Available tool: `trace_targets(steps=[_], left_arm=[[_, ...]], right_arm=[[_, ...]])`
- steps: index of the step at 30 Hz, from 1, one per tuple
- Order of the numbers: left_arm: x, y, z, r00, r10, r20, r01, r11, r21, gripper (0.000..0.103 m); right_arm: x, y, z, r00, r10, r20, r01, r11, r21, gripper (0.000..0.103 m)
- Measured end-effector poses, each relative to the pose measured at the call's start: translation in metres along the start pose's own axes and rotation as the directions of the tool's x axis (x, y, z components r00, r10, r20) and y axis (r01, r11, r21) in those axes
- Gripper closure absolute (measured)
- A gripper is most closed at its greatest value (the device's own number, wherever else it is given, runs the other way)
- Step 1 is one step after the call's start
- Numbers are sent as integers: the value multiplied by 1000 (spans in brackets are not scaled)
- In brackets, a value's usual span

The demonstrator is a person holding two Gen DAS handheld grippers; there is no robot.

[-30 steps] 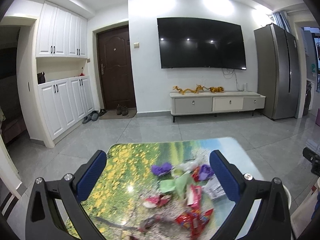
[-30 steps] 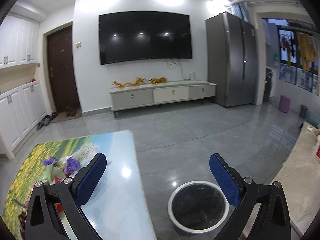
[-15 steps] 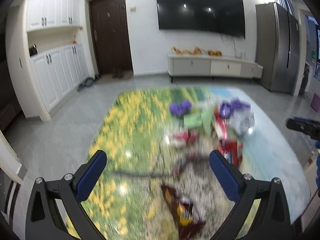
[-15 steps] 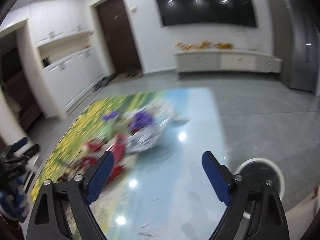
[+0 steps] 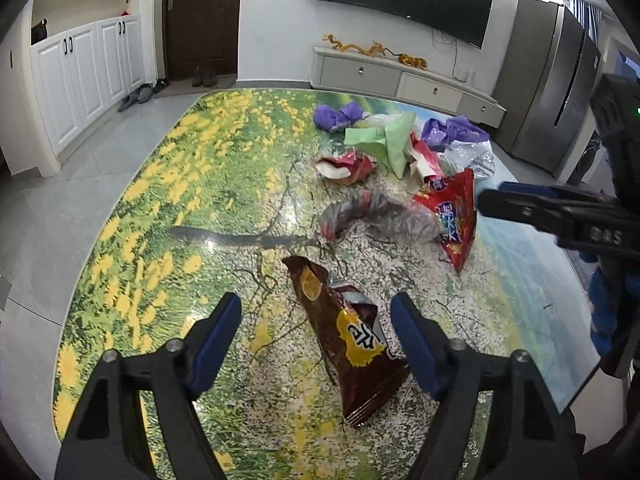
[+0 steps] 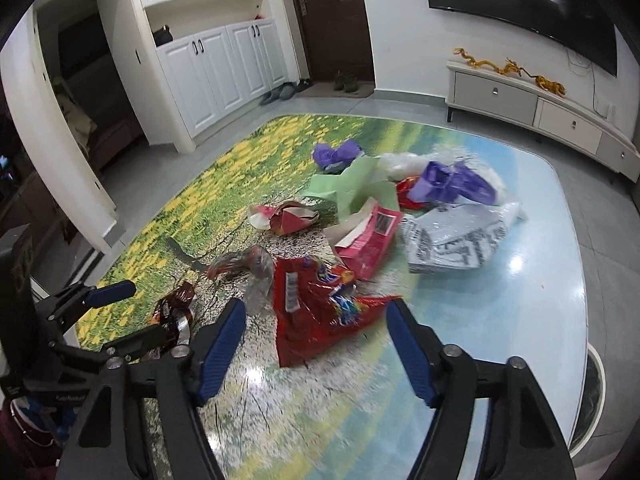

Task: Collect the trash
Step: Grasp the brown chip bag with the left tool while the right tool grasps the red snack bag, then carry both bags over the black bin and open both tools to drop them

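Living-room tiles surround our flower-printed table (image 5: 168, 216), where nothing looks collected yet. Our left gripper (image 5: 316, 330) hangs wide and empty, the brown chip bag (image 5: 352, 340) between its fingers near the table's near edge. Our right gripper (image 6: 316, 338), equally wide, straddles the red wrapper (image 6: 316, 312). Beyond, toward the far edge, lies the remaining litter; a bin (image 6: 591, 396) waits beside the right edge.

left wrist: above table (image 5: 132, 248), facing down | right wrist: same | shared: trash pile (image 6: 372, 216)
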State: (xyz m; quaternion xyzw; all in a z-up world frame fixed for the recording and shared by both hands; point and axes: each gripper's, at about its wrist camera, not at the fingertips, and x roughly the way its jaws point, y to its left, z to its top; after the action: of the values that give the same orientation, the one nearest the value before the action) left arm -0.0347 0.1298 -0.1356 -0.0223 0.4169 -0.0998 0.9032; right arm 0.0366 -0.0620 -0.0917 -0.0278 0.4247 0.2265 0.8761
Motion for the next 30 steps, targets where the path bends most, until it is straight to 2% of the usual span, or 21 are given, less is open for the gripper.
trace_targets(steps=[3, 4, 6, 7, 9, 13, 16, 18, 25, 30], left_arm=[[6, -2, -1, 1000, -14, -18, 14, 1000, -1, 38], [7, -2, -2, 999, -21, -24, 21, 1000, -2, 44], [11, -4, -3, 999, -30, -36, 30, 1000, -1, 56], [13, -5, -3, 998, -38, -42, 38, 999, 1, 66], [13, -7, -3, 998, -46, -43, 46, 999, 1, 69], [11, -9, -3, 998, -49, -35, 49, 999, 1, 78], [7, -7, 0, 998, -61, -32, 61, 998, -18, 84], [5, -6, 2, 997, -74, -30, 73, 997, -28, 94], [-6, -22, 22, 996, -86, -8, 86, 996, 21, 95], [-11, -44, 45, 994, -105, 9, 104, 991, 81, 95]], right_arm=[[13, 2, 4, 1000, -4, -21, 4, 1000, -1, 46], [17, 2, 4, 1000, -8, -28, 8, 1000, -3, 48], [22, 0, 5, 999, 1, -47, -1, 1000, 3, 60], [25, 0, 4, 998, 7, -54, -7, 1000, 5, 64], [27, -3, 2, 998, 17, -67, -16, 1000, 12, 80], [18, -10, -3, 998, 36, -58, -34, 999, 24, 92], [7, -16, -8, 998, 51, -37, -50, 998, 32, 94], [-2, -22, -10, 998, 68, -16, -67, 997, 48, 95], [-37, -43, -15, 993, 85, 78, -92, 992, 88, 95], [-68, -72, -22, 986, 61, 154, -82, 988, 134, 95]])
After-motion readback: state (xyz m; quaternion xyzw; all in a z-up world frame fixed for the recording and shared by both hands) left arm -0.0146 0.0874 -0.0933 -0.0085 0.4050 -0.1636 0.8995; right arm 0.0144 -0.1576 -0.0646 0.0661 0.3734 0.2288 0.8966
